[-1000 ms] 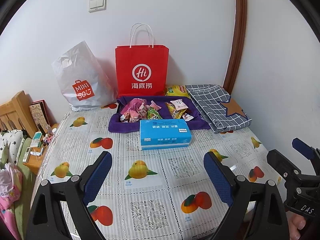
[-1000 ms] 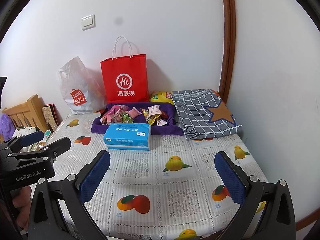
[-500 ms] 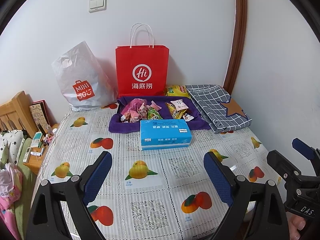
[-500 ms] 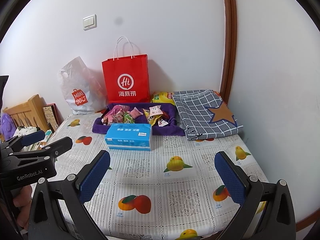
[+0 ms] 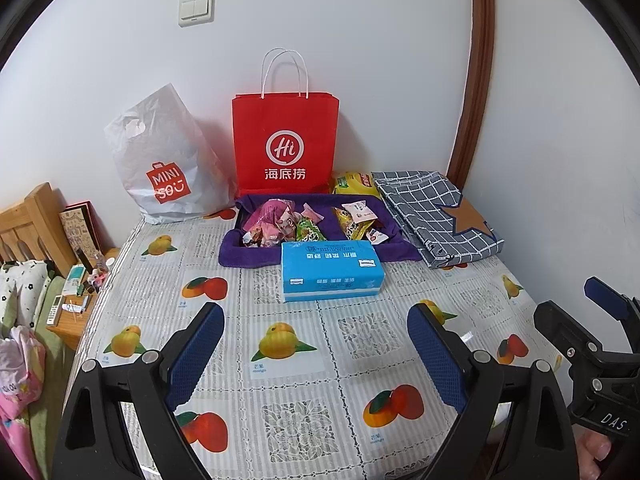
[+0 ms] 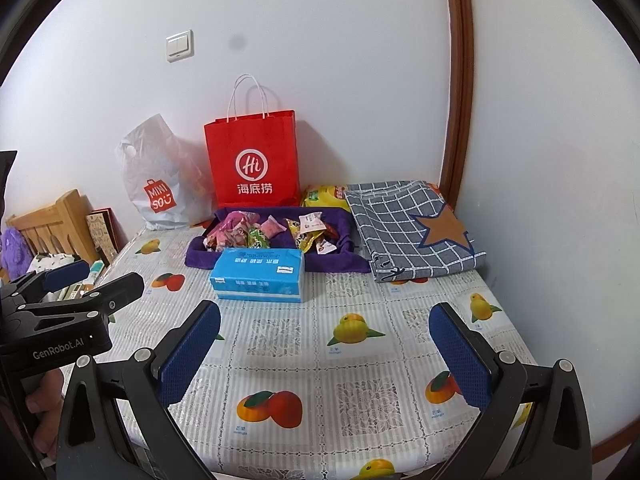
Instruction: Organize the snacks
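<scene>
Purple cloth-lined tray (image 5: pixel 256 256) holds the snacks: pink and green packets (image 5: pixel 280 226) in its left half, yellow and white ones (image 5: pixel 358 220) in its right. Yellow bag (image 5: pixel 354 184) sits behind the tray; blue tissue box (image 5: pixel 331 270) touches its front edge. Left gripper (image 5: pixel 316 356) and right gripper (image 6: pixel 324 354) hover nearer than the tray, fingers spread wide, holding nothing. Fits sorting underway or already finished; no step evident. Any reach must clear the tissue box.
</scene>
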A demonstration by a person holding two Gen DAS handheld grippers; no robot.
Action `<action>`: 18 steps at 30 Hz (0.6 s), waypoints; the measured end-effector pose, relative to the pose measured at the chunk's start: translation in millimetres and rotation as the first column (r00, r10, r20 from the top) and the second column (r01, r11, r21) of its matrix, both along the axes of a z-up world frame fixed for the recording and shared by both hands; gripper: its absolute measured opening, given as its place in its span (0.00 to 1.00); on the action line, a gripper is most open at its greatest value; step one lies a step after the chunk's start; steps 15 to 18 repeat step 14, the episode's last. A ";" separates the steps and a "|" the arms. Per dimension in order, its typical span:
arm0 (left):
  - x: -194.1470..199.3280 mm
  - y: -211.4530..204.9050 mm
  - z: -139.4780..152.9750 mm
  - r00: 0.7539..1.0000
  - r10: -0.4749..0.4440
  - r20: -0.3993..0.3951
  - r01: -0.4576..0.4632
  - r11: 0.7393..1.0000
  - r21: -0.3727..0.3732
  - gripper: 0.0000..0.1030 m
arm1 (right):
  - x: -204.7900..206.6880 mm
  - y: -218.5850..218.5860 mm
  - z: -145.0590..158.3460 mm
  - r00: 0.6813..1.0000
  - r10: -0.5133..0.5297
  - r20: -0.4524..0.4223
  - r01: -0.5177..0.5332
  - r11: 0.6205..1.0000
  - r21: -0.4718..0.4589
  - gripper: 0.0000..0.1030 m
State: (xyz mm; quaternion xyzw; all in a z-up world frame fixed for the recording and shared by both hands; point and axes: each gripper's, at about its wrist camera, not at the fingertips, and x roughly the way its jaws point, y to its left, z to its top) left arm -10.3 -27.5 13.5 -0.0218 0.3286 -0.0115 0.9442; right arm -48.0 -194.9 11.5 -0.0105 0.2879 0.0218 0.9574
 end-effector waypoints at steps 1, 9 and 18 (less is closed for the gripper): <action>0.1 -0.1 0.0 1.000 0.001 0.000 -0.001 1.000 0.000 0.90 | 0.1 0.2 0.3 1.000 0.000 0.001 0.000 1.000 0.000 1.00; 0.1 0.4 -0.1 1.000 0.001 -0.001 -0.001 1.000 -0.001 0.90 | 0.0 -0.8 0.1 1.000 0.000 0.001 0.000 1.000 0.001 1.00; 1.1 1.1 2.6 1.000 0.008 0.001 -0.008 1.000 0.003 0.90 | -0.1 -1.2 0.1 1.000 0.000 -0.002 0.000 1.000 0.005 1.00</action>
